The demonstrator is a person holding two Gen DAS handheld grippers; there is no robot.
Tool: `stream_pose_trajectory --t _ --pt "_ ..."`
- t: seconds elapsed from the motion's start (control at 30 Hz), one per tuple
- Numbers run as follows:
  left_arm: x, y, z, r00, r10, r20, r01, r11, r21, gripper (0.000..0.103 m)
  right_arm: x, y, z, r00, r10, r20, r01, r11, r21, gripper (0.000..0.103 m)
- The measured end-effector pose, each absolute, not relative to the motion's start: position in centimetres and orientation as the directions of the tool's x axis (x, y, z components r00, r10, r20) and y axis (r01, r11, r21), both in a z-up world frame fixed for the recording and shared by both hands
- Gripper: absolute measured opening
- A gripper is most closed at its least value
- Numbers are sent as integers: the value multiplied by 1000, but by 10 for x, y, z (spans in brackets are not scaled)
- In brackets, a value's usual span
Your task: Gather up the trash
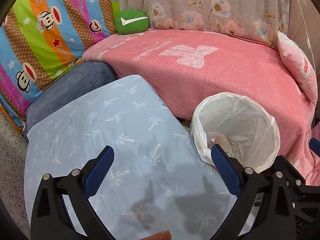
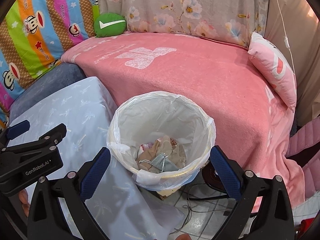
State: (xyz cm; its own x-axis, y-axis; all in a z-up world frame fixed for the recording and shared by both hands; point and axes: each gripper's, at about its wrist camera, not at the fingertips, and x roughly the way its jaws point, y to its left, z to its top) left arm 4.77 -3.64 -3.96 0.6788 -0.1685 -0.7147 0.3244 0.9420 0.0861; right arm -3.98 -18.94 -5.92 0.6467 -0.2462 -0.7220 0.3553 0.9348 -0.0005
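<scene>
Both claws spread wide, nothing held. Left gripper (image 1: 162, 154) hangs over the light blue palm-print cloth (image 1: 100, 132); right gripper (image 2: 160, 156) sits directly above the lined trash bin (image 2: 208, 128). Bin stands on the floor between the blue cloth and the pink blanket (image 2: 200, 76). Trash (image 2: 160, 158), crumpled wrappers and a face mask, lies at the bin bottom.
</scene>
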Motion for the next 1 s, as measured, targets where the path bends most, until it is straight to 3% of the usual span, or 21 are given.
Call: stream_pose_trajectory --t 1.0 --pt "38 -44 -54 640 -146 -754 330 939 98 94 -54 -190 -70 612 -261 -746 383 924 -9 97"
